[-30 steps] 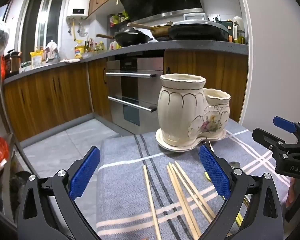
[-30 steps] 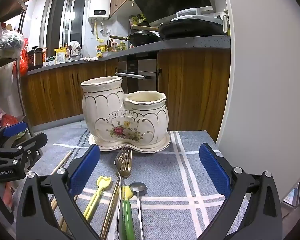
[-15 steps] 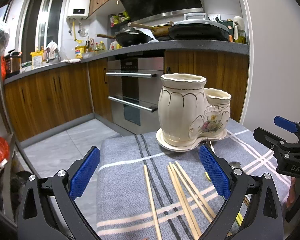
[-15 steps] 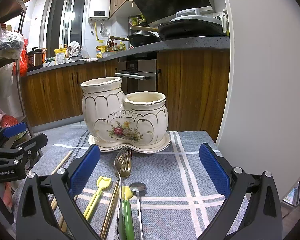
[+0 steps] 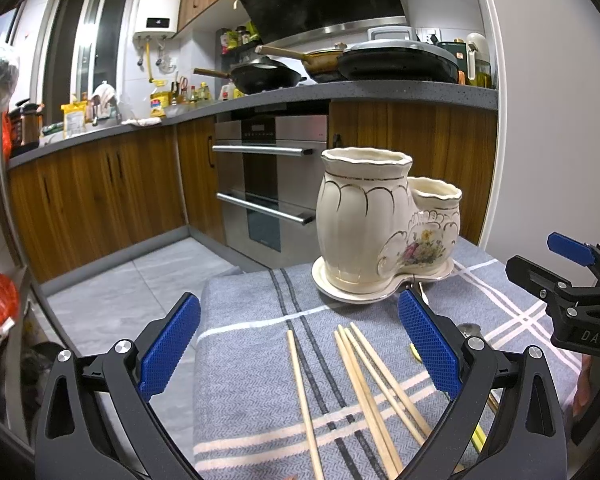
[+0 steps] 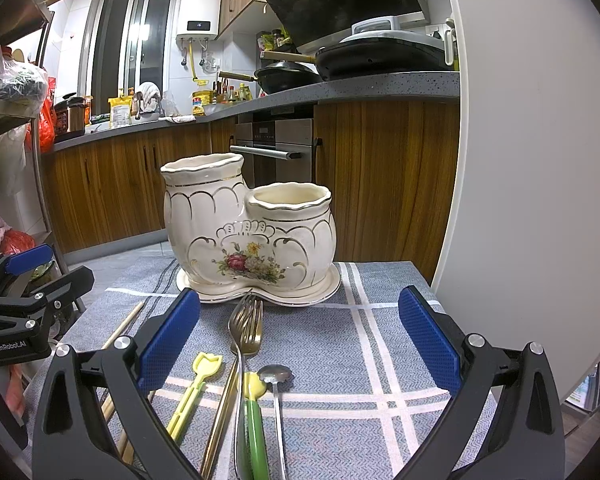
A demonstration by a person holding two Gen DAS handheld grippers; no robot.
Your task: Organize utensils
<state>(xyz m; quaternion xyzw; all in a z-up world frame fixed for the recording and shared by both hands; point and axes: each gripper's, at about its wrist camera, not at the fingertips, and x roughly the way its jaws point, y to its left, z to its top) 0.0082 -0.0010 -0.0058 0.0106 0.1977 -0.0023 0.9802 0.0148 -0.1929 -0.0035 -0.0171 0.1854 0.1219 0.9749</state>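
Note:
A cream ceramic two-pot utensil holder (image 5: 364, 232) (image 6: 248, 232) stands on a grey striped cloth (image 5: 252, 320); both pots look empty. Several wooden chopsticks (image 5: 364, 380) lie below my open, empty left gripper (image 5: 300, 348). In the right wrist view two forks (image 6: 246, 328), a yellow plastic fork (image 6: 196, 384), a yellow-and-green spoon (image 6: 254, 400) and a small metal spoon (image 6: 276, 376) lie between the fingers of my open, empty right gripper (image 6: 300, 348). The right gripper also shows at the right of the left wrist view (image 5: 572, 296).
The cloth-covered table ends at its left edge (image 5: 200, 360), with tiled floor (image 5: 140, 280) beyond. A white wall (image 6: 532, 160) stands close on the right. Kitchen cabinets and an oven (image 5: 268, 192) are behind. The left gripper shows at the left of the right wrist view (image 6: 24, 304).

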